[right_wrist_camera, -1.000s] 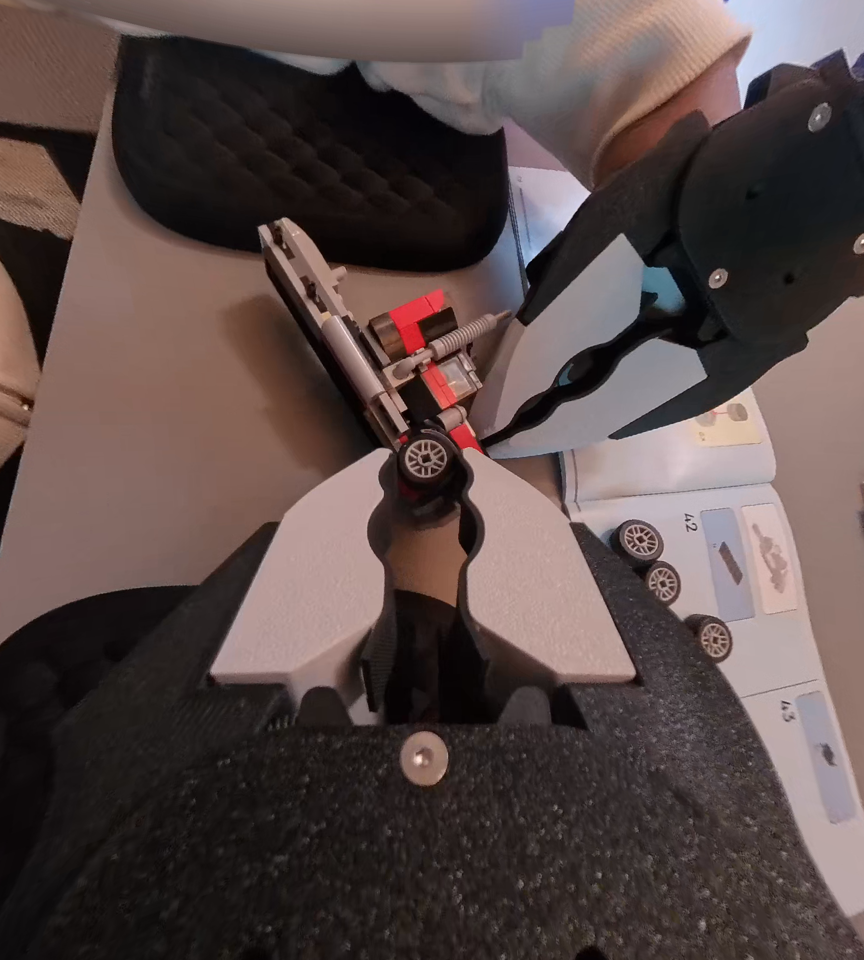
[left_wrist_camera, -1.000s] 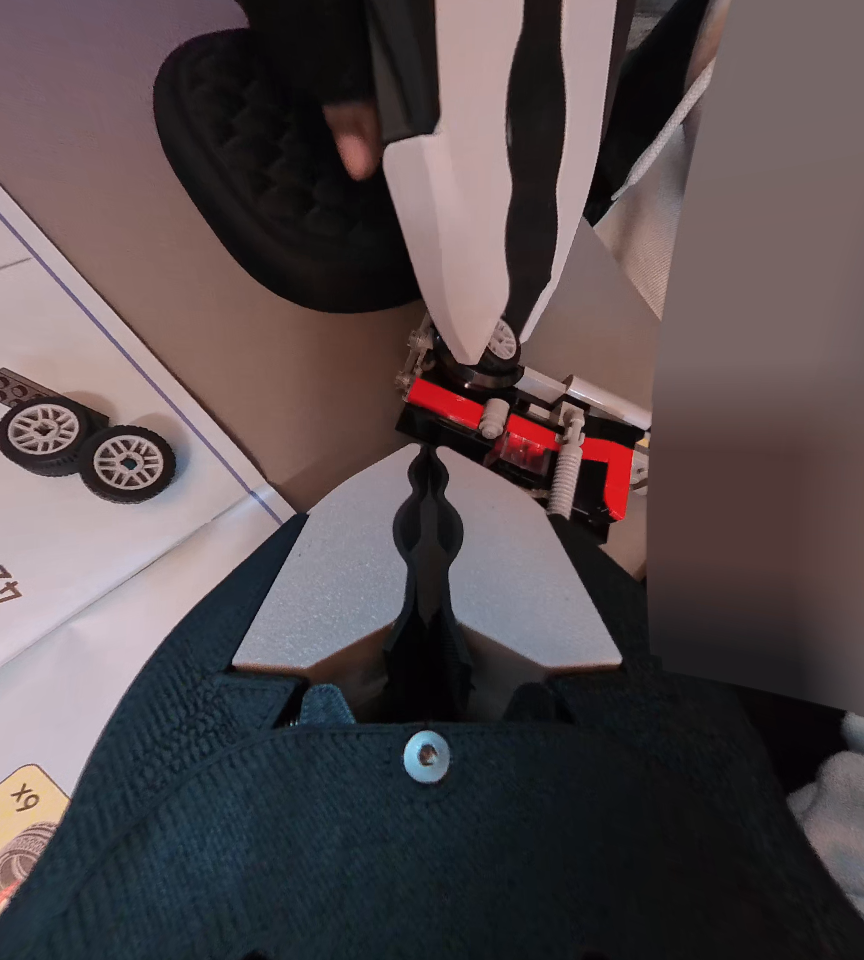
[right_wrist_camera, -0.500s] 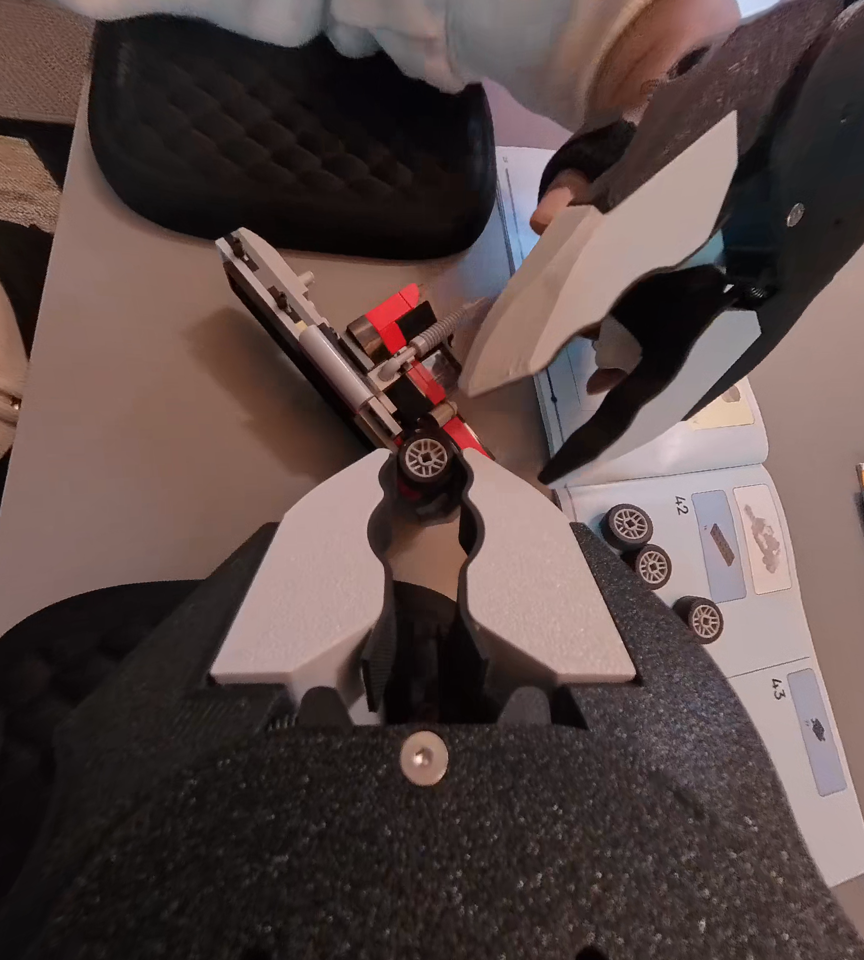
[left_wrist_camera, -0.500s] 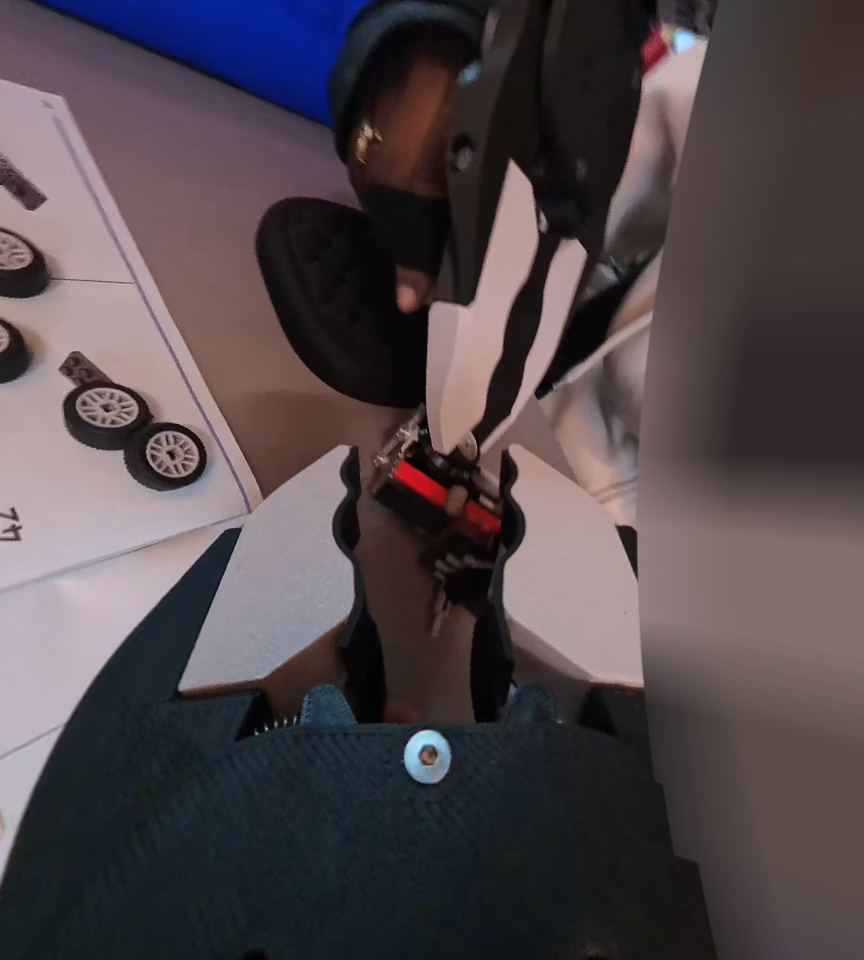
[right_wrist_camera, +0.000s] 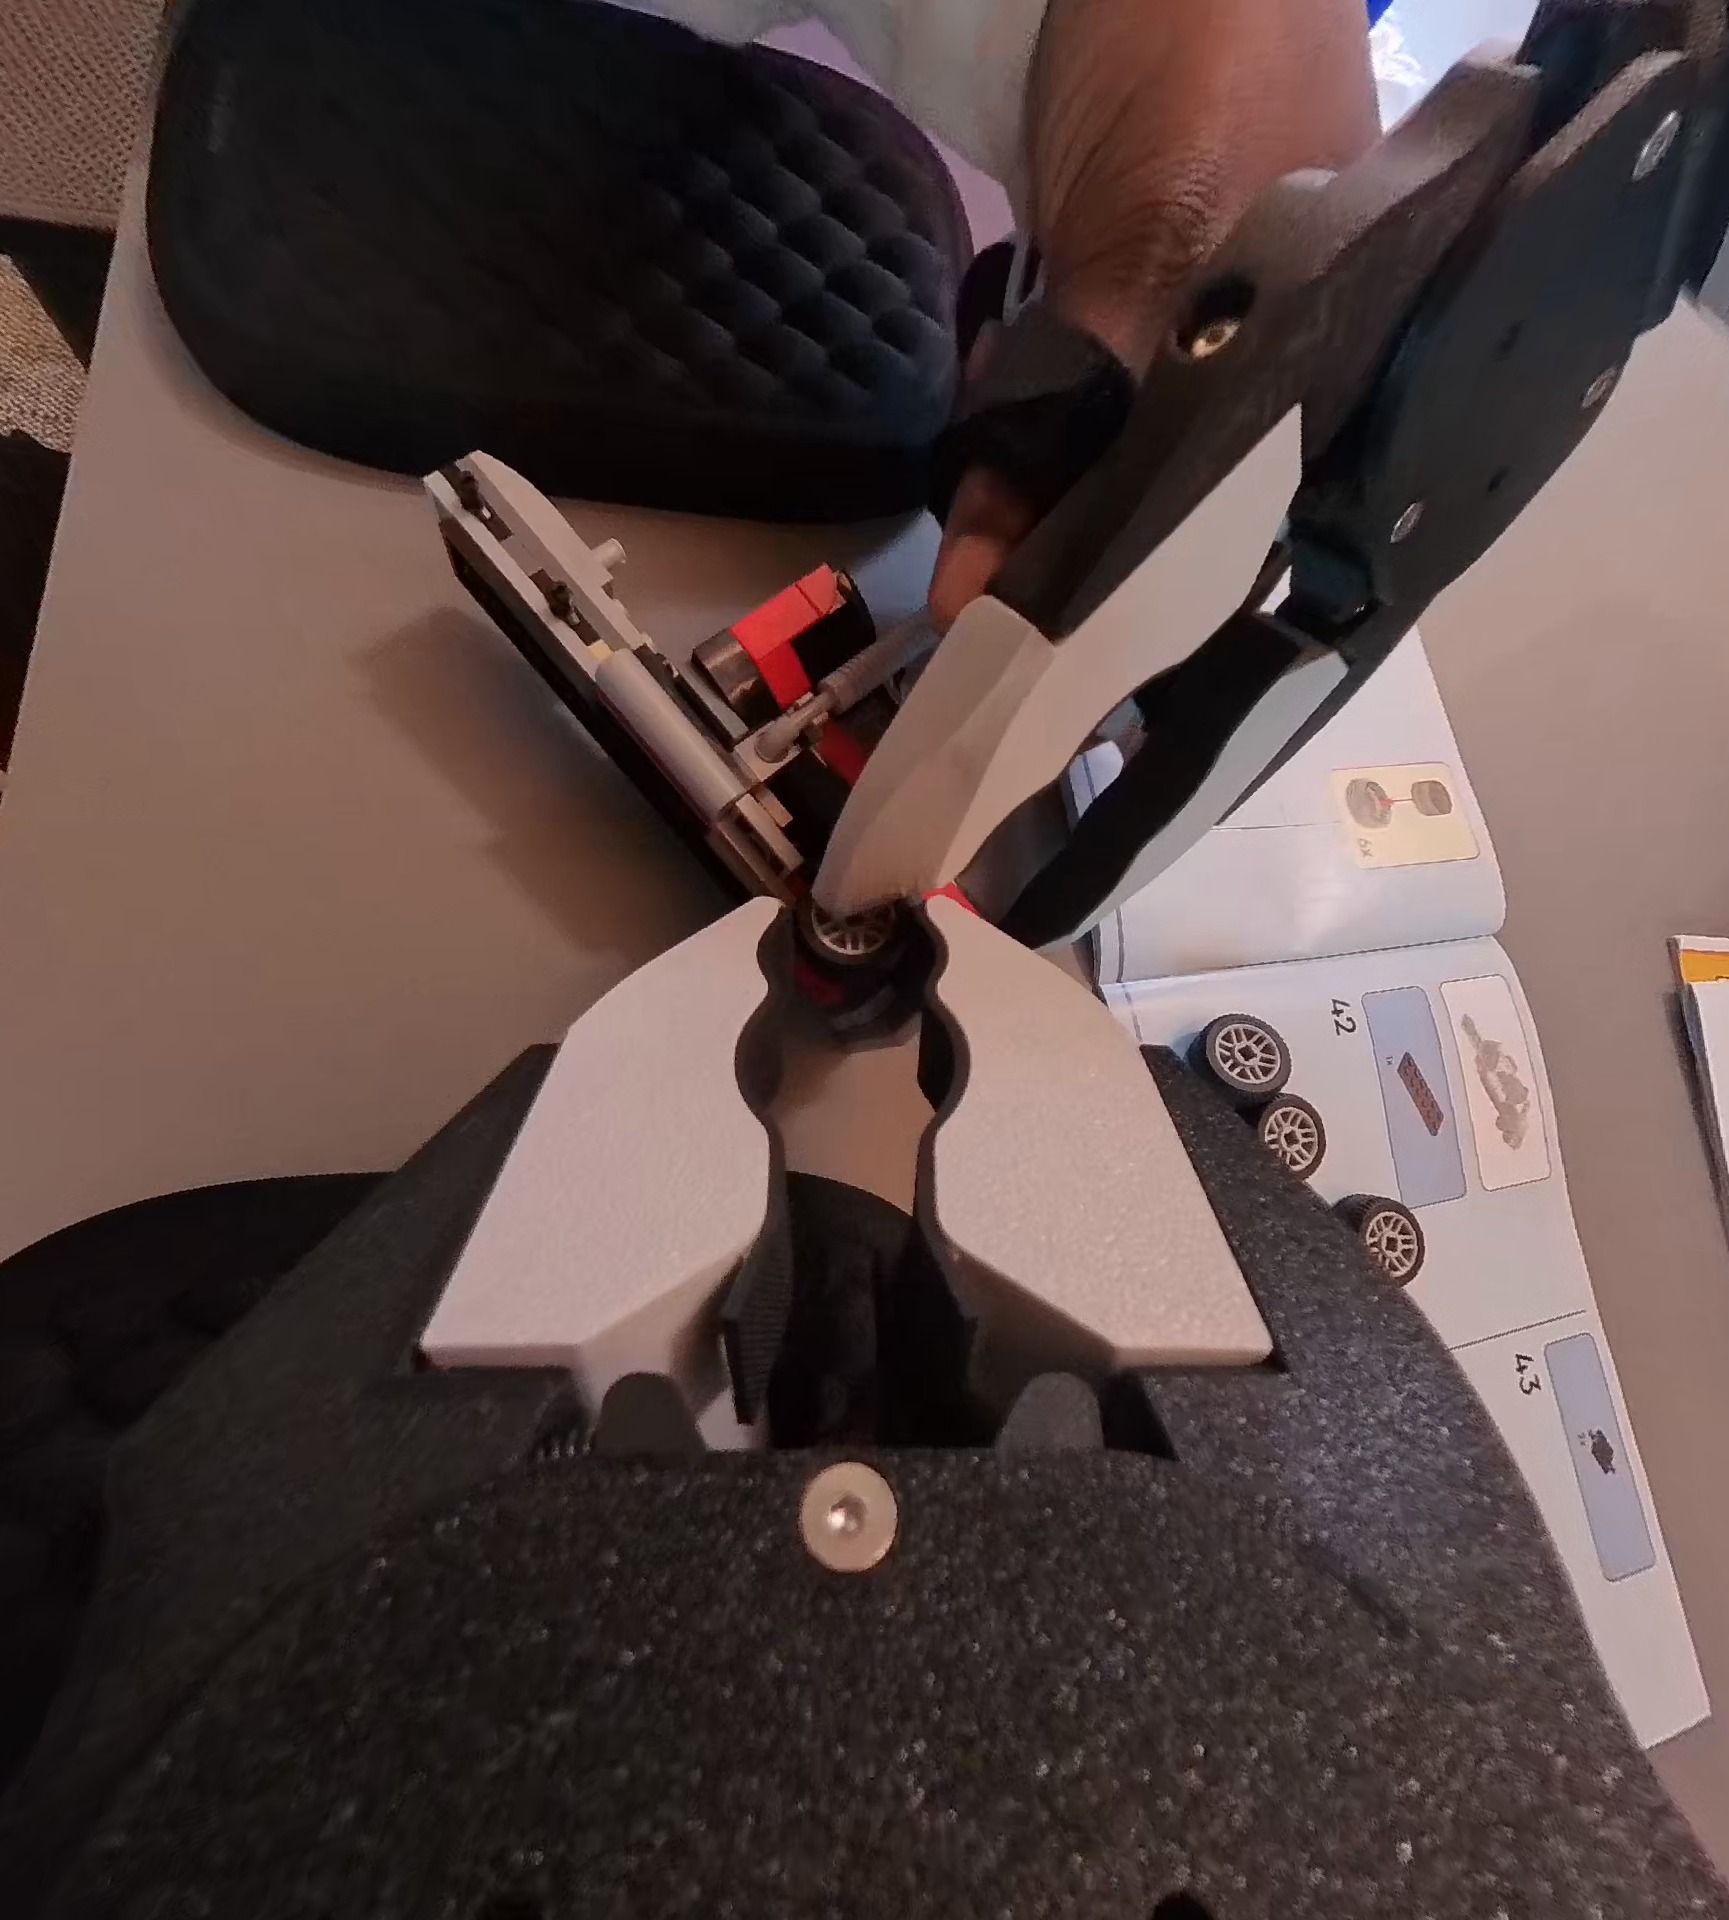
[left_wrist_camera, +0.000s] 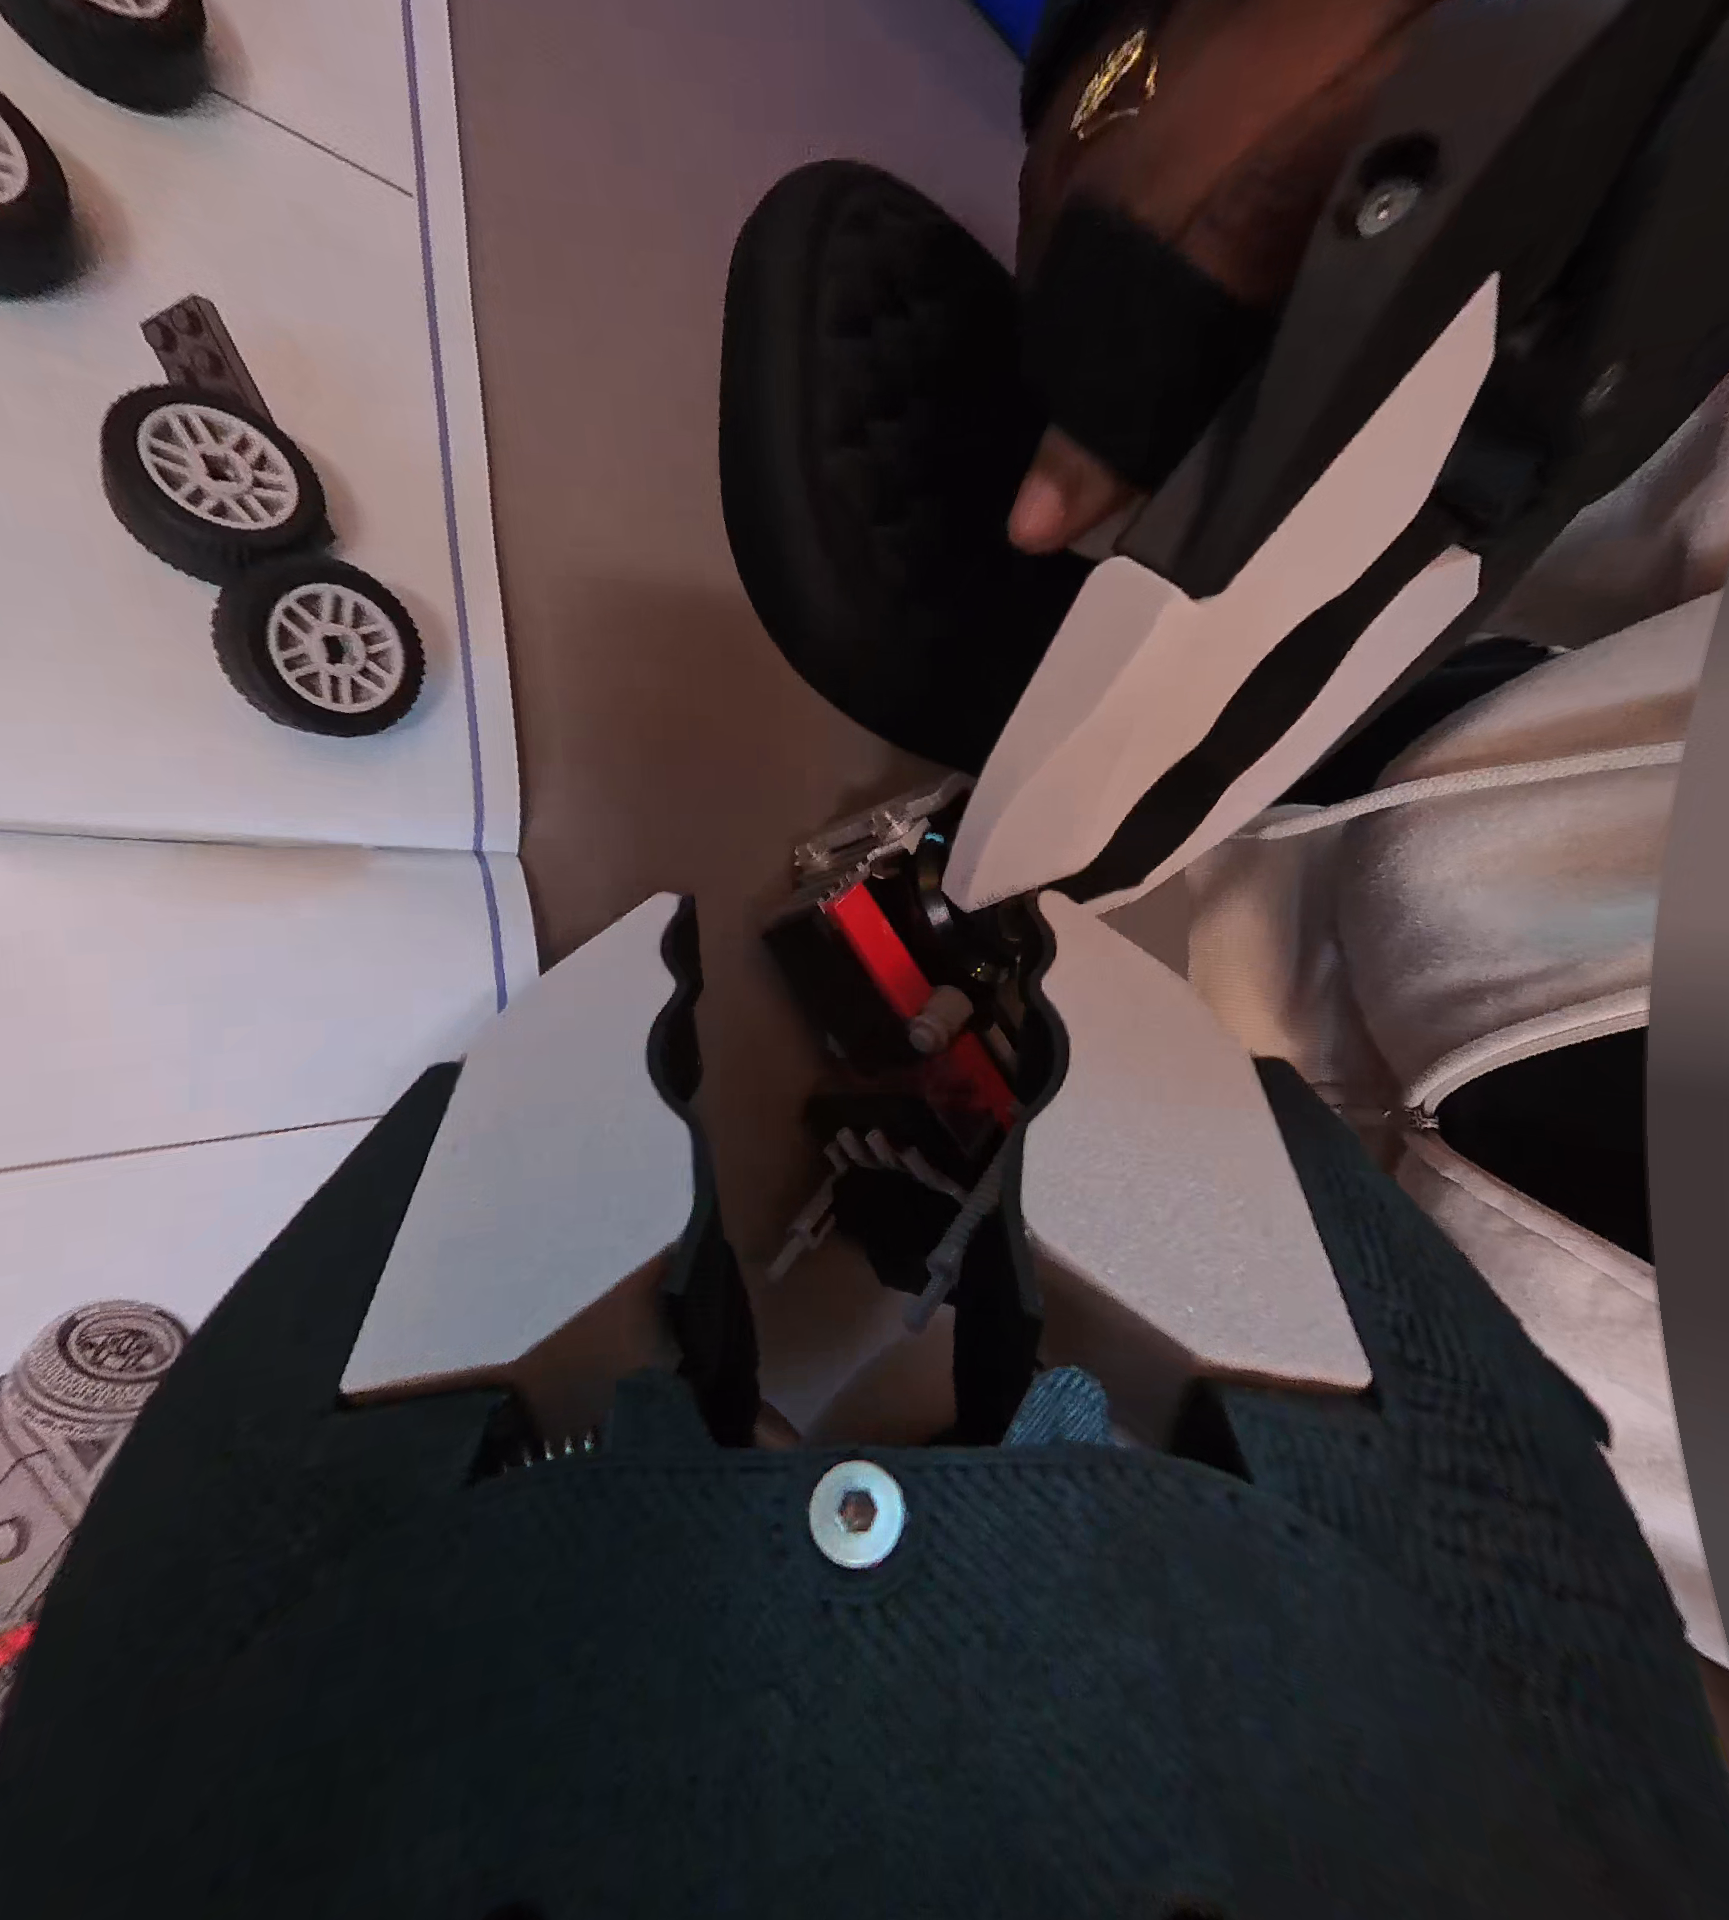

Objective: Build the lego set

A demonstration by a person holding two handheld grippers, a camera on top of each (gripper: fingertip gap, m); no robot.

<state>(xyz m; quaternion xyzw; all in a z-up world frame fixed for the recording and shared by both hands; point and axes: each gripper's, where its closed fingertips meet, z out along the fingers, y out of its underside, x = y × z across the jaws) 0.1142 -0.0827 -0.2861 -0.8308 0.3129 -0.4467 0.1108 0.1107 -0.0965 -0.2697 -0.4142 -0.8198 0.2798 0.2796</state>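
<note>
Right gripper [right_wrist_camera: 855, 935] pinching a small wheel [right_wrist_camera: 852, 928] at one end of the lego model [right_wrist_camera: 652, 691], jaws closed on the tyre. Wheel half covered by the tip of the left gripper [right_wrist_camera: 927, 899]; only the lower part of its grey rim visible. Left gripper's jaws spread wide, model [left_wrist_camera: 907, 1023] lying between them in the left wrist view, not gripped; upper fingertip [right_wrist_camera: 865, 873] resting at the wheel.

Model tilted on the grey table [right_wrist_camera: 247, 831], towards its far edge, just in front of a black quilted pad [right_wrist_camera: 548, 229]. Black, red and grey parts, with a grey spring piece [right_wrist_camera: 865, 670] partly behind the left gripper. Lower half in the left wrist view dark and blurred, hard to make out.

Booklet [right_wrist_camera: 1359, 1049] open at the table's right side, partly under the left gripper, far page cut off by it. Three loose wheels [right_wrist_camera: 1291, 1132] on the page in a rough line, apart from the model. Same page in the left wrist view showing two of them [left_wrist_camera: 262, 566] touching, a small black plate [left_wrist_camera: 200, 348] beside them, and more wheels cut off at the top left corner.

Gloved hand [right_wrist_camera: 1130, 208] behind the left gripper, fingers mostly hidden. Large smooth grey patch down the right of the left wrist view, nothing readable there.
</note>
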